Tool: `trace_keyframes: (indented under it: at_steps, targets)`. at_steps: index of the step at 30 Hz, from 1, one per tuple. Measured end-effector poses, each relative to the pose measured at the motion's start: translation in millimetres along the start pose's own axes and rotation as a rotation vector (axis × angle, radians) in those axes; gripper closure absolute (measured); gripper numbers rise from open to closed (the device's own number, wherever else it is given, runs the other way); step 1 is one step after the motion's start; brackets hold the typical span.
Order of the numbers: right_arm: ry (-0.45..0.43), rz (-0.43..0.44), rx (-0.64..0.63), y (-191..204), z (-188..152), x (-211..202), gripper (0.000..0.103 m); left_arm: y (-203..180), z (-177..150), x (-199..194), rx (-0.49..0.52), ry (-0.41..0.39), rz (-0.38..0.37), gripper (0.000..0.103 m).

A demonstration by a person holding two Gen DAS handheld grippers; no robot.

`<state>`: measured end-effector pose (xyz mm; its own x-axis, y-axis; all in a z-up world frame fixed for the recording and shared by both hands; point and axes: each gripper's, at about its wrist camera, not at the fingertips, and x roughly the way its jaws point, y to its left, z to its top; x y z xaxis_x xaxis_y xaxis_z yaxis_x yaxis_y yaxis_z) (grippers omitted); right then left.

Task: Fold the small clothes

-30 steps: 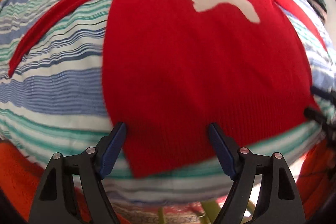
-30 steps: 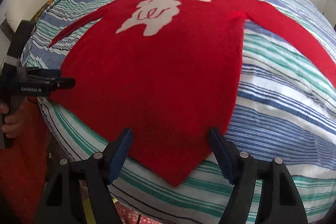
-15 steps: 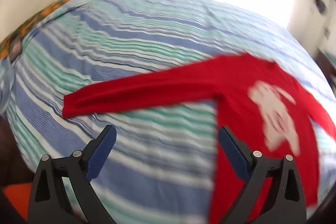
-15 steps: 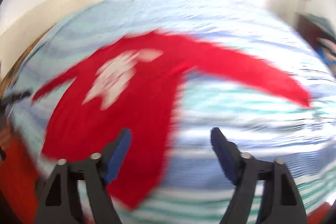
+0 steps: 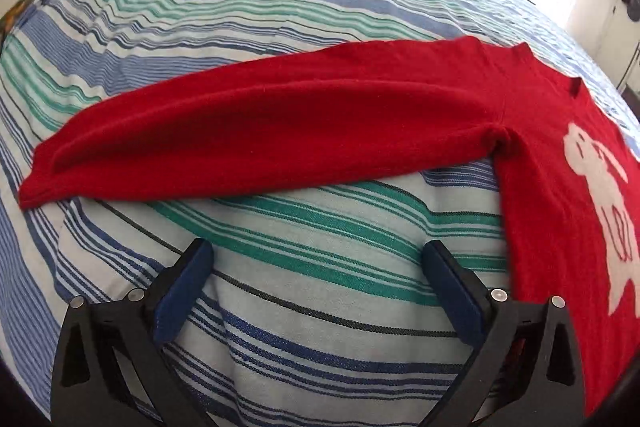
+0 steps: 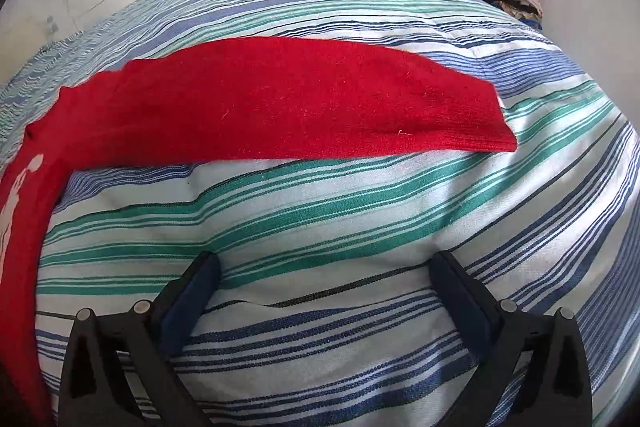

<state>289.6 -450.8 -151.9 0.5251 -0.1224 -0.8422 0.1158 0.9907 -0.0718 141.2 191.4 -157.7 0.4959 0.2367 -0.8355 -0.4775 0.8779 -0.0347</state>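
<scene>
A red knitted sweater with a white animal figure (image 5: 552, 163) lies flat on a blue, green and white striped bedcover (image 5: 304, 259). The left gripper (image 5: 316, 267), jaws wide and empty, faces a sleeve at 12 o'clock. The right gripper (image 6: 324, 275), equally wide and empty, faces the other sleeve (image 6: 280, 107) at 12 o'clock.

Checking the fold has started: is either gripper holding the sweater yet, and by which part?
Nothing is held. The left gripper and right gripper are both open over the striped bedspread, short of the sweater sleeves.
</scene>
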Motion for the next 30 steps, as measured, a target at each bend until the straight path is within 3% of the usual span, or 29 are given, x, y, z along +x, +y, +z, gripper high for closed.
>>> trace_keyframes:
  at_steps: [7,30]
  targets:
    - [0.009,0.046,0.019,-5.6,2.2,-0.9,0.0,-3.1,-2.1,6.3,0.01,0.001,0.016,0.0]
    - [0.013,0.036,0.014,-5.0,0.2,-2.5,0.0,-3.0,0.8,9.7,0.033,0.015,0.021,0.0]
